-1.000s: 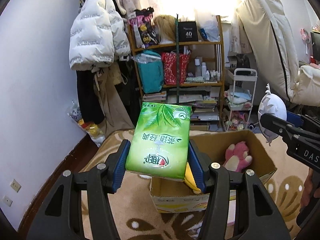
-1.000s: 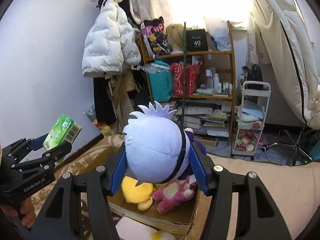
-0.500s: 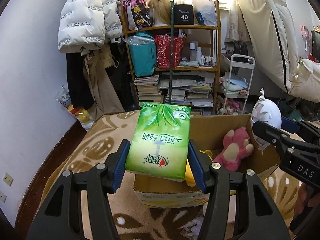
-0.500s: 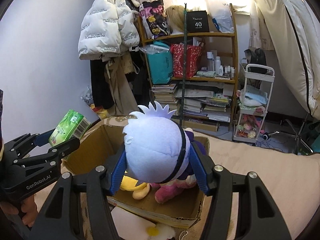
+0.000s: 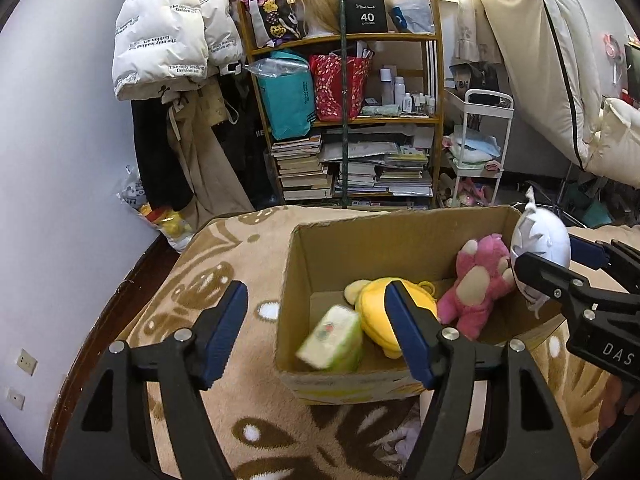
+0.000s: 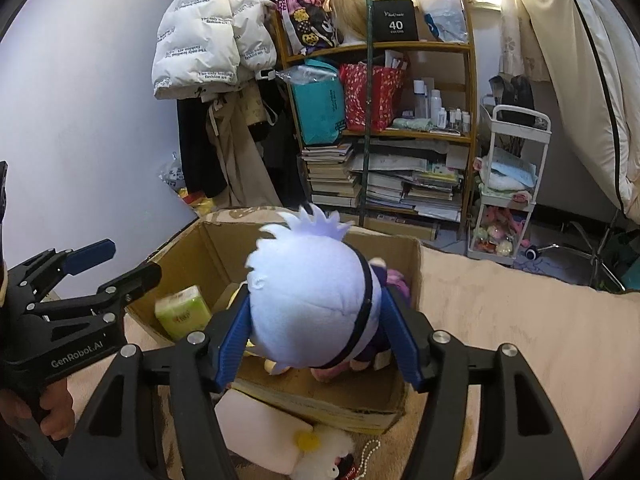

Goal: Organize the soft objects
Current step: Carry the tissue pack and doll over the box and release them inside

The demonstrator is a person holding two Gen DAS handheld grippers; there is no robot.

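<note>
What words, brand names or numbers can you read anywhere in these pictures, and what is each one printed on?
"40", small word beneath unreadable: black box on the top shelf.
"GenRobot.AI": left claw body.
"DAS", cut off by the frame edge: right claw body.
"The only leading fashion art", repeated, some upside down: white puffer jacket.
Too blurred to read: green tissue pack print, teal bag lettering, book spines.

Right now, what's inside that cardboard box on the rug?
Inside the cardboard box: a green tissue pack, a yellow plush and a pink plush. The floor under them is hidden.
</note>
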